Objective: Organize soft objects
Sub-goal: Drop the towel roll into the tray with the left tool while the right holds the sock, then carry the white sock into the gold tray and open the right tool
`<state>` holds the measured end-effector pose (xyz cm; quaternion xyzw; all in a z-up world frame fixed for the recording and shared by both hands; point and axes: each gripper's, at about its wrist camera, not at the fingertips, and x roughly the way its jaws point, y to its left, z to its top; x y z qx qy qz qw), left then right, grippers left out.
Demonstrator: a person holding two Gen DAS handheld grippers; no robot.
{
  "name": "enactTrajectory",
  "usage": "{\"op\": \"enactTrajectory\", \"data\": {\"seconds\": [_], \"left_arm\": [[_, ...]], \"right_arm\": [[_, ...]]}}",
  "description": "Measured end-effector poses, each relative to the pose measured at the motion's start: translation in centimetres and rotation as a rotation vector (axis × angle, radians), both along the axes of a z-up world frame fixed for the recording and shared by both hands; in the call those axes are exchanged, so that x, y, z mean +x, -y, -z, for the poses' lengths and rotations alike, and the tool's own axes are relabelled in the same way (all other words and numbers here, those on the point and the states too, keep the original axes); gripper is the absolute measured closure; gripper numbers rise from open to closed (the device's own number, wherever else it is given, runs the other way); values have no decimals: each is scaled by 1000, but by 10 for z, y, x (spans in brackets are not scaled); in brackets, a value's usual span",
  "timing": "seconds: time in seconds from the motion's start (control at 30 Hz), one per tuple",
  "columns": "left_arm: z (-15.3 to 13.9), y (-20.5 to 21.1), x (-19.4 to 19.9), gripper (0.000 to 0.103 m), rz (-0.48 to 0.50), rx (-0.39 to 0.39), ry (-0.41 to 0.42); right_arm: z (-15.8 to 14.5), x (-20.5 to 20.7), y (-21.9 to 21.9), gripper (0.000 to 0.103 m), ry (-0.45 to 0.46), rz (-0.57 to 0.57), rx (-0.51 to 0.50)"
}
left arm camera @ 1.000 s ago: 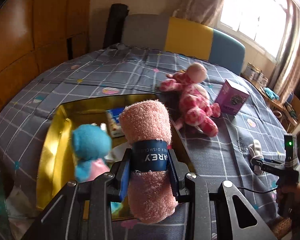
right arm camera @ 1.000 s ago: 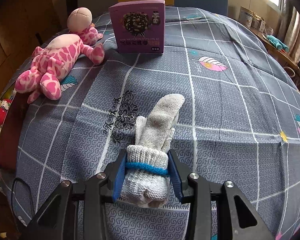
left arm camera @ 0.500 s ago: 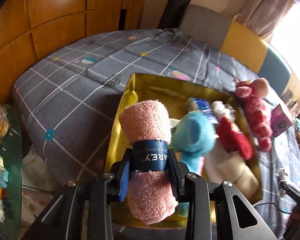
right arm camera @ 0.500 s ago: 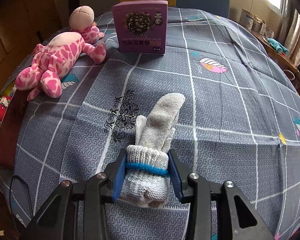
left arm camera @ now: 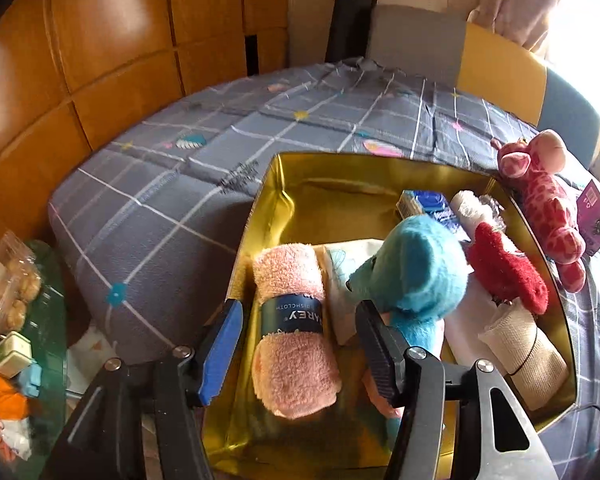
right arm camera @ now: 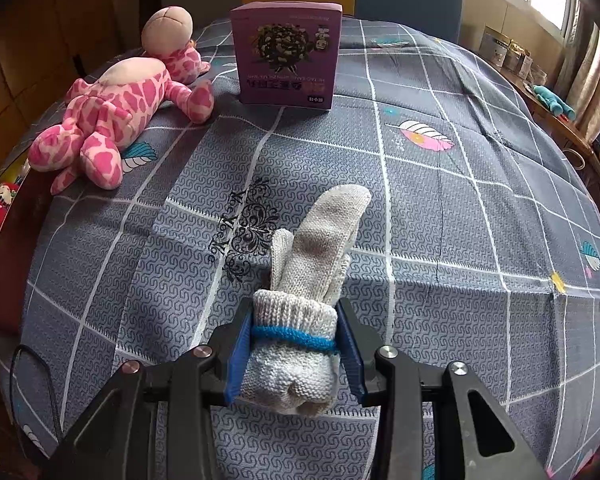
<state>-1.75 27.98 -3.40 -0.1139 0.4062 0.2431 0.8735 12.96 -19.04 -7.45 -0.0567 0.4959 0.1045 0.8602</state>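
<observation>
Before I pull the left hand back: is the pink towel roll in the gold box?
In. The pink towel roll lies inside the gold box, clear of the just-opened fingers.

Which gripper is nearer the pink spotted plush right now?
Right. The right gripper, shut on the knit glove, sits on the bedspread near the pink spotted plush. The left gripper is over the gold box, farther away.

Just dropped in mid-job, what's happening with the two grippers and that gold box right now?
A person is sorting soft things into the gold box on the bed. The left gripper has just been opening its jaws; the pink rolled towel lies between them in the box, no longer pressed, beside the blue plush toy. The right gripper is shut on a grey knit glove over the bedspread. The pink giraffe toy and purple carton lie outside the box.
</observation>
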Motion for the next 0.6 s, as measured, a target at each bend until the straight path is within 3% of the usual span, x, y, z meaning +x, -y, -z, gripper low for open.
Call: {"op": "enactTrajectory", "data": {"seconds": [0.2,0.6], "left_arm": [[-21,14,-16,35,-10,37,73],[-42,39,-33,34,29,30,127]], "right_arm": [[0,-1,-2,63,11,5,-24],[-2,-4,-9,65,41,51,-65]]}}
